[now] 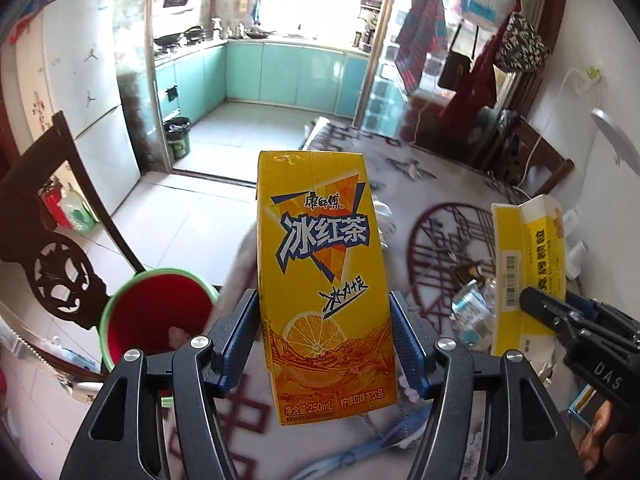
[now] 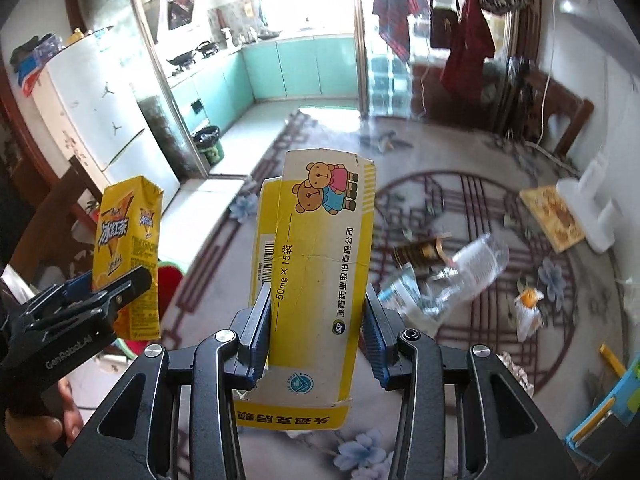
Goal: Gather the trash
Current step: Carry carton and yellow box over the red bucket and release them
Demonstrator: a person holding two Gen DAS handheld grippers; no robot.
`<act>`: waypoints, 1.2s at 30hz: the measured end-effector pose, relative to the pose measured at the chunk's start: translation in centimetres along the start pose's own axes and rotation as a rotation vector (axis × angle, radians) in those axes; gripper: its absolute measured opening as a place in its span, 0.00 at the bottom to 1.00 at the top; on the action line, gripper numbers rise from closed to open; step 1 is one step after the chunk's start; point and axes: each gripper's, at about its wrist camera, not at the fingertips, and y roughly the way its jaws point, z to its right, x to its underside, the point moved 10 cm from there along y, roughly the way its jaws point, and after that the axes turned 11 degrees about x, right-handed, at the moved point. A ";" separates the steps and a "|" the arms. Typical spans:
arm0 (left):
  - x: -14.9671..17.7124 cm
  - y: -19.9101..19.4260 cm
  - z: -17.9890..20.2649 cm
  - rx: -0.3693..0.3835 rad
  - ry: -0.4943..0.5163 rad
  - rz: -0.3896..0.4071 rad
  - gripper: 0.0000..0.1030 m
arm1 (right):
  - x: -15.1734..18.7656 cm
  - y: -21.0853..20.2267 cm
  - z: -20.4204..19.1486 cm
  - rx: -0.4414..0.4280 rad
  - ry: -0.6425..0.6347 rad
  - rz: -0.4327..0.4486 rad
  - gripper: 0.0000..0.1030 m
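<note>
Sunlit kitchen with teal cabinets, white fridge.

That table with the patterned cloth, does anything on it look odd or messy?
Yes. A clear plastic bottle and a dark bottle lie tipped over on the patterned table, with a crumpled wrapper nearby. The medicine box in the right tool is torn open.

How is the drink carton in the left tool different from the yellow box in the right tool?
The drink carton is closed and keeps its block shape; the medicine box is opened out, its edges torn. The drink carton is yellow-orange with a lemon slice and iced tea lettering; the medicine box is yellow and white with two cartoon bears. The left tool grips the drink carton, the right tool the medicine box. Both are held upright above the table.
</note>
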 end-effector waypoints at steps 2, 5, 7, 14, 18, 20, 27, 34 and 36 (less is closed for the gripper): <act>-0.3 -0.7 -0.8 -0.002 -0.001 0.011 0.60 | -0.6 -0.5 -0.8 0.006 -0.005 0.020 0.38; -0.5 -1.7 -2.1 -0.004 -0.002 0.025 0.60 | -1.2 -1.1 -1.9 0.014 -0.011 0.042 0.38; -0.6 -2.3 -3.2 -0.006 -0.006 0.034 0.60 | -1.4 -1.4 -2.5 0.021 -0.016 0.054 0.38; -1.0 -4.2 -5.9 -0.022 -0.016 0.062 0.60 | -1.8 -2.1 -5.3 0.024 -0.034 0.079 0.38; -0.9 -5.3 -8.0 -0.031 -0.030 0.076 0.60 | -1.9 -2.4 -7.2 0.020 -0.052 0.090 0.39; -0.8 -5.8 -9.1 -0.039 -0.040 0.081 0.60 | -1.9 -2.5 -8.1 0.019 -0.064 0.093 0.39; -0.7 -7.2 -13.3 -0.070 -0.086 0.099 0.60 | -2.1 -2.6 -11.3 0.001 -0.099 0.099 0.39; -0.3 -8.2 -17.4 -0.109 -0.128 0.106 0.60 | -2.2 -1.9 -15.2 -0.033 -0.143 0.092 0.39; -0.2 -8.3 -18.6 -0.121 -0.142 0.104 0.60 | -2.3 -1.5 -16.6 -0.048 -0.159 0.087 0.39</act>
